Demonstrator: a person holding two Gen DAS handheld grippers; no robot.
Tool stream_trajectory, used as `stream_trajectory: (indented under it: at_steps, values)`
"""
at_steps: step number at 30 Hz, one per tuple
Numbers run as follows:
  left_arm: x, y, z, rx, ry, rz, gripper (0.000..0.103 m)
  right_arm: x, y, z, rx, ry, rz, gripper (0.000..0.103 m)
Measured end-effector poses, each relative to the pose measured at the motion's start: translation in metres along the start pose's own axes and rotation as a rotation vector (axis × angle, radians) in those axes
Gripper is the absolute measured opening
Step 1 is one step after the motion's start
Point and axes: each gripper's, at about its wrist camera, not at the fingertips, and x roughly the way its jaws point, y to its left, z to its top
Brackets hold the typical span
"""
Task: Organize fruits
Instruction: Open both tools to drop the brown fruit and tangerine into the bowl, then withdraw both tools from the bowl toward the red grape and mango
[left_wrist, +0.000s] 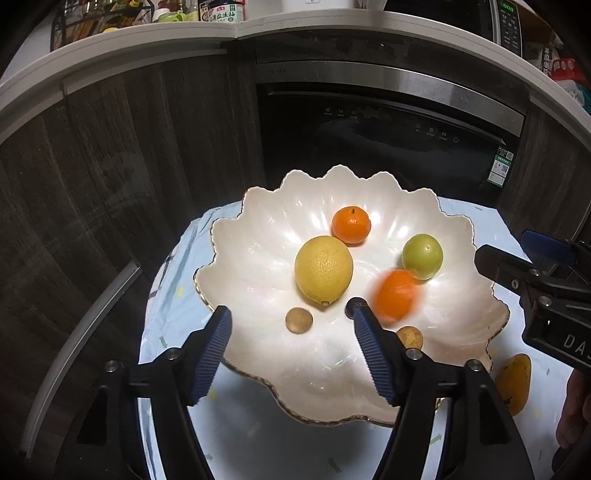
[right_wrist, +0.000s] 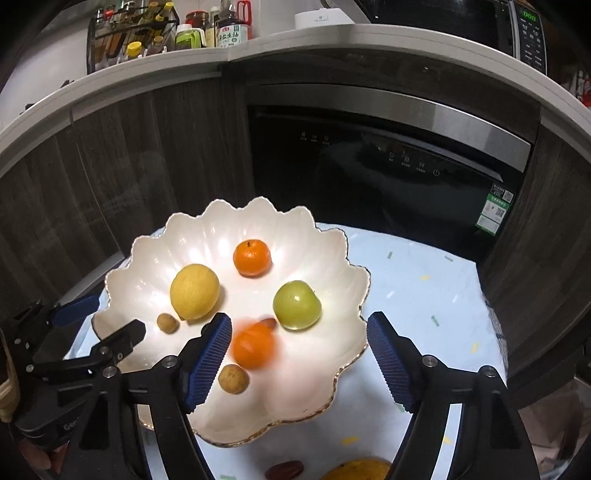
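Observation:
A white scalloped bowl (left_wrist: 266, 206) (right_wrist: 155, 243) holds a lemon (left_wrist: 323, 270) (right_wrist: 194, 291), a small orange (left_wrist: 351, 225) (right_wrist: 252, 257), a green fruit (left_wrist: 422, 256) (right_wrist: 297, 304), a motion-blurred orange (left_wrist: 397, 293) (right_wrist: 254, 345), two small brown longans (left_wrist: 299, 321) (left_wrist: 410, 336) (right_wrist: 168, 322) (right_wrist: 233, 378) and a dark date (left_wrist: 352, 305) (right_wrist: 269, 322). My left gripper (left_wrist: 291, 347) is open and empty over the bowl's near rim. My right gripper (right_wrist: 299, 358) is open and empty above the bowl's right part, the blurred orange just below it.
A mango (left_wrist: 514, 384) (right_wrist: 358, 469) and a red date (right_wrist: 284, 469) lie on the pale patterned tablecloth (right_wrist: 424, 288) beside the bowl. Behind stand wooden cabinets (left_wrist: 129, 155), a black built-in appliance (left_wrist: 388, 147) and a counter with bottles (right_wrist: 192, 33).

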Motion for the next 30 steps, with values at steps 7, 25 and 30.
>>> stream_trajectory:
  at_steps: [7,25,30]
  values:
    - [-0.015,-0.002,0.0,-0.001,-0.025,0.01,0.082,-0.014,-0.004,-0.001,0.013,-0.018,-0.013,0.076]
    - [-0.063,-0.041,-0.012,0.043,-0.069,-0.037,0.085,-0.068,-0.042,-0.025,0.061,-0.053,-0.078,0.076]
    - [-0.074,-0.056,-0.017,0.065,-0.079,-0.052,0.085,-0.082,-0.053,-0.032,0.069,-0.061,-0.093,0.076]
